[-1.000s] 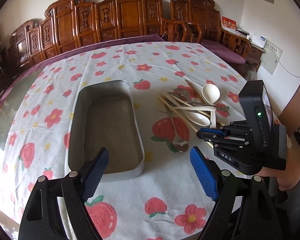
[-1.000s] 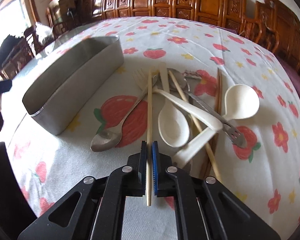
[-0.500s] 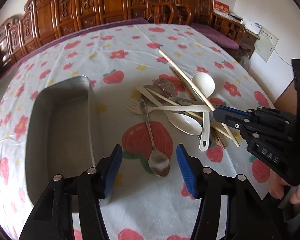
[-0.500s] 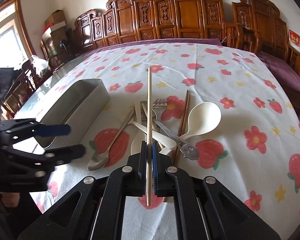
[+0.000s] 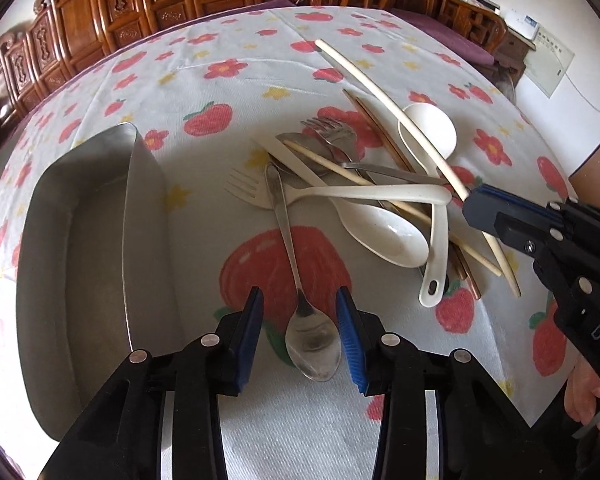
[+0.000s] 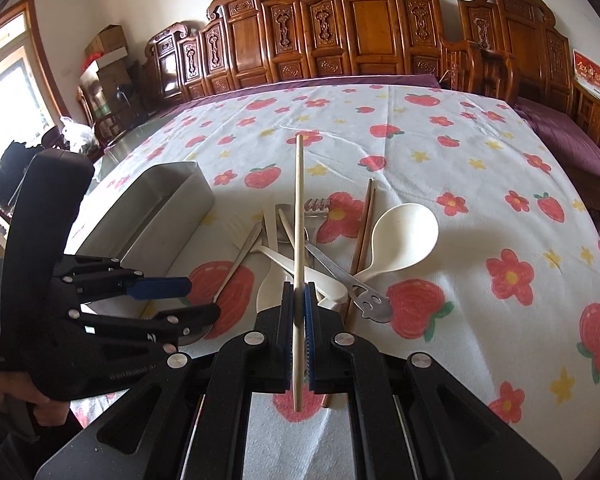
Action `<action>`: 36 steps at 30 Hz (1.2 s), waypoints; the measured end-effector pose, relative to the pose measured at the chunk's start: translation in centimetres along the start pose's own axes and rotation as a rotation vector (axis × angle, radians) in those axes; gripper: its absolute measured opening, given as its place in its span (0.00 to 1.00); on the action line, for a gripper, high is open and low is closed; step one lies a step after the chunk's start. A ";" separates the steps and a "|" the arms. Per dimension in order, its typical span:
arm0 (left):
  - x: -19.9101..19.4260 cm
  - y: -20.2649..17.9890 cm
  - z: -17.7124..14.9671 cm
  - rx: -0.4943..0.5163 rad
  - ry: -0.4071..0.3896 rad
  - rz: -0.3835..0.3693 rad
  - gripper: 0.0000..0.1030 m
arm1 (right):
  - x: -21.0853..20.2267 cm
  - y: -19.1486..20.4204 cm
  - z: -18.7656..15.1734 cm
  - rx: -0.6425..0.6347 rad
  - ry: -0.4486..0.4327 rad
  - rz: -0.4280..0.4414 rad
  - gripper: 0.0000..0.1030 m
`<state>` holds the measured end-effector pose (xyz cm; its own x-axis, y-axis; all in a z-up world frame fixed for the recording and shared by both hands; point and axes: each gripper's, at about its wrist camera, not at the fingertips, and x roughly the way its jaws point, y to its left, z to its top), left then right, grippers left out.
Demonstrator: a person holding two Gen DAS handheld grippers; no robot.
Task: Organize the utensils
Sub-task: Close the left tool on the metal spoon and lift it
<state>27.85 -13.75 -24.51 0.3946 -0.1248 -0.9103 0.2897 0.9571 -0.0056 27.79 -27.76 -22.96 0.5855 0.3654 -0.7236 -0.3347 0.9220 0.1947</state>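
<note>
The left gripper (image 5: 300, 334) fingers (image 5: 350, 336) are closing around the steel spoon (image 5: 311, 342) bowl, not yet pinching; better to centre on the neck. The right gripper (image 6: 299, 334) clamps a pale chopstick (image 6: 298, 216) (lifted clear). Left of the spoon, the metal tray (image 5: 84, 240) wall stands close; worktop (image 5: 228, 80) beyond lies open.
</note>
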 end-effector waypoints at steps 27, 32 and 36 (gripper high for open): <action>-2.6 -0.2 -1.4 0.012 -0.036 -0.019 0.26 | -0.1 0.4 0.1 -0.011 -0.003 -0.009 0.06; -4.4 0.0 -0.8 0.029 -0.069 -0.008 0.26 | 0.0 0.6 0.1 -0.014 -0.002 -0.008 0.06; -5.9 0.2 -0.2 0.038 -0.101 0.001 0.26 | -0.1 0.6 0.1 -0.013 -0.005 -0.006 0.06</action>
<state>25.46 -12.76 -19.21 0.4807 -0.1513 -0.8637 0.3210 0.9470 0.0128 27.57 -27.20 -22.70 0.5914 0.3608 -0.7212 -0.3410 0.9223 0.1818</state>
